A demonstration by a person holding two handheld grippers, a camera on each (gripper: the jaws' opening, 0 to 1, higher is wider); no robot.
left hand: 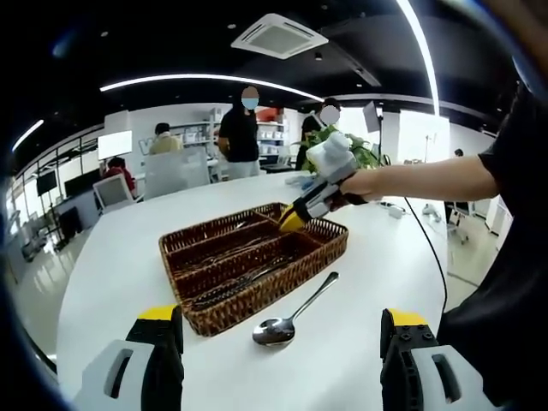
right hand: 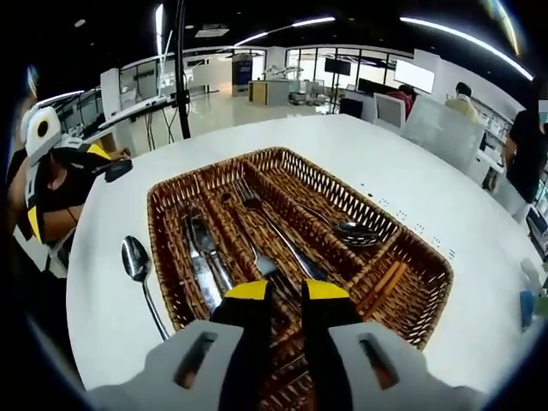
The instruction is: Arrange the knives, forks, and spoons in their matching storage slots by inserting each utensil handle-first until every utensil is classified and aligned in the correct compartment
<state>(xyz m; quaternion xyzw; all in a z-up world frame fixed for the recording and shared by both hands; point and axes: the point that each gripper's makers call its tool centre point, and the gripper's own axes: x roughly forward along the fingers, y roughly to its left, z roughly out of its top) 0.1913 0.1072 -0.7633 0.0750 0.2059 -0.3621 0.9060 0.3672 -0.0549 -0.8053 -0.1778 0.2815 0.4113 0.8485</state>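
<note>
Your wicker tray point(right hand: 390, 295) sits mid-desk point(right hand: 428, 184), its slots holding knives point(right hand: 205, 257), forks point(right hand: 257, 210) and one spoon point(right hand: 347, 229). A loose spoon point(left hand: 291, 312) lies at its 9 o'clock. Your right claw point(right hand: 287, 295) hovers over the tray, nearly pressed together, empty. Your left claw point(left hand: 278, 330) is spread wide, empty.

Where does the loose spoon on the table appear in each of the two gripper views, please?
Left gripper view: the spoon lies low in the centre, on the white table just in front of the wicker tray, bowl nearest the camera.
Right gripper view: the spoon lies at lower left, beside the tray's left wall.
Shared landmark: the wicker tray.
</note>
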